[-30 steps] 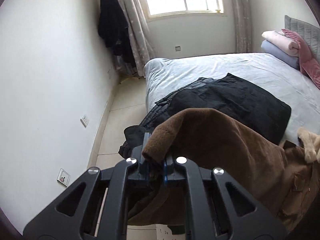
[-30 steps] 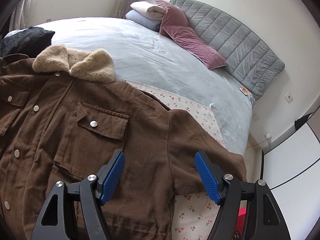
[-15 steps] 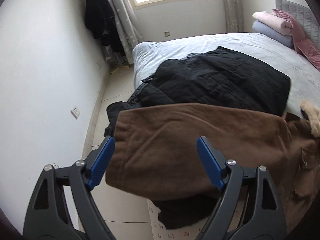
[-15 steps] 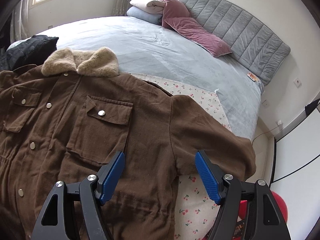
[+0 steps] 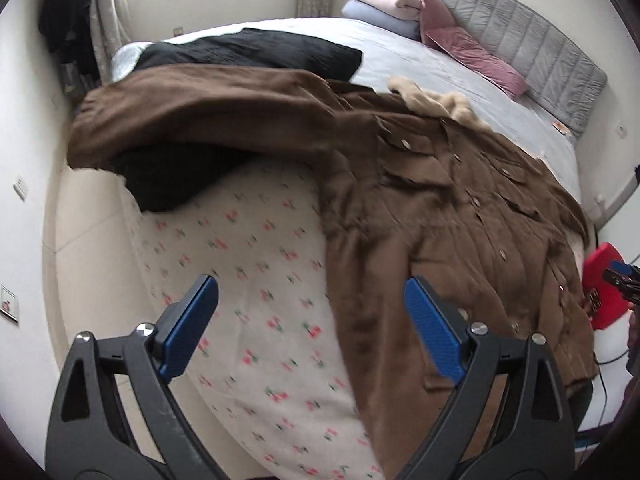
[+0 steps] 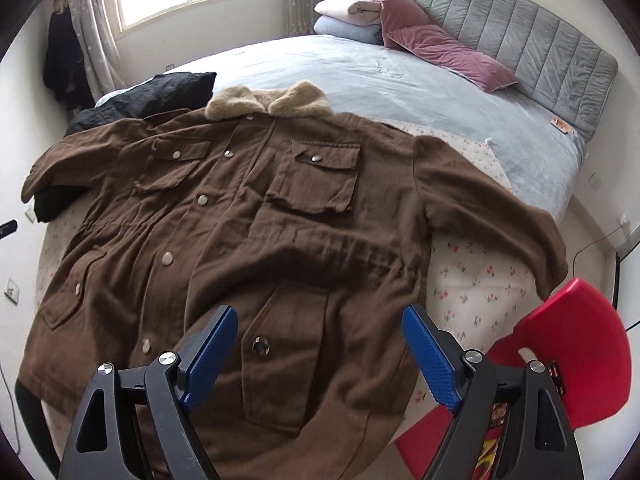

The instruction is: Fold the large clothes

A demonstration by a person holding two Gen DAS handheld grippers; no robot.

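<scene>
My left gripper [image 5: 310,328] has just been opening and now gapes wide, nothing between its pads, above the floral sheet [image 5: 256,264]. My right gripper [image 6: 320,354] has also been spreading, empty over the hem of the brown jacket [image 6: 256,232], which lies face-up and buttoned on the bed [image 6: 400,80], fur collar [image 6: 268,100] toward the headboard [image 6: 520,36].

The brown coat [image 6: 256,232] lies spread front-up on the bed [image 6: 400,80] beneath the wide-apart, empty right hand-held gripper [image 6: 320,348].
</scene>
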